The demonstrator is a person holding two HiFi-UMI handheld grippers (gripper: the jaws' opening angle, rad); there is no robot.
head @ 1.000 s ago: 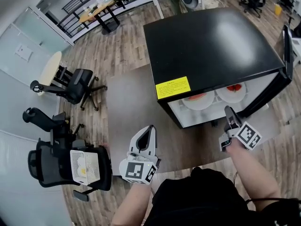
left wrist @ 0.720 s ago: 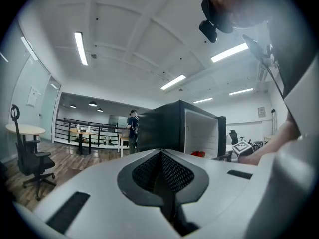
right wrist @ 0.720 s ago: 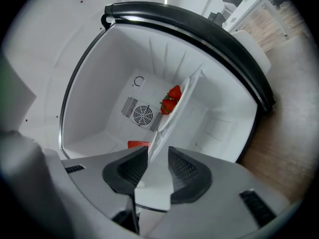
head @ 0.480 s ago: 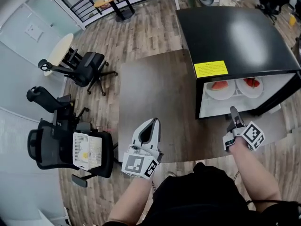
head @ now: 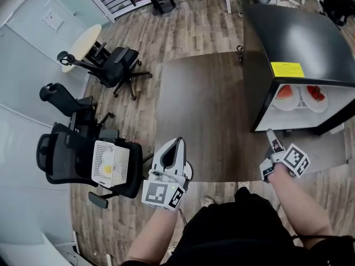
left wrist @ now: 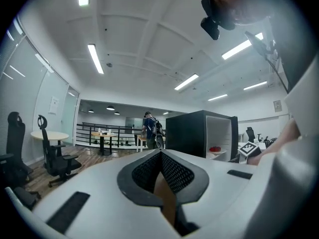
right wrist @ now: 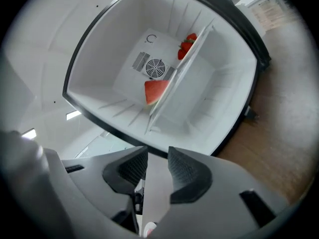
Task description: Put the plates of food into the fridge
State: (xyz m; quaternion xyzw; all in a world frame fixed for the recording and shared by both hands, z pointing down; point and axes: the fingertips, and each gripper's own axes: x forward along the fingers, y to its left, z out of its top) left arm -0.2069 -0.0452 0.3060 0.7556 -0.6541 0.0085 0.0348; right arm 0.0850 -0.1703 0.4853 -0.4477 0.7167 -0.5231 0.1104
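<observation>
1. Overhead, both plates (head: 287,98) already sit side by side inside the open fridge (head: 294,37); shutting it gently, without jolting them, looks the sensible next step.
2. Left tongs (left wrist: 160,154): closed, empty, aimed left of the fridge.
3. Right tongs (right wrist: 158,157): parted, empty, facing watermelon (right wrist: 155,91) and strawberries (right wrist: 188,44) on white plates.

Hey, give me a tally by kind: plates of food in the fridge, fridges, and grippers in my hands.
Plates of food: 2, the watermelon plate and the strawberry plate
Fridges: 1, the black fridge
Grippers: 2, the left gripper and the right gripper
Total: 5
</observation>
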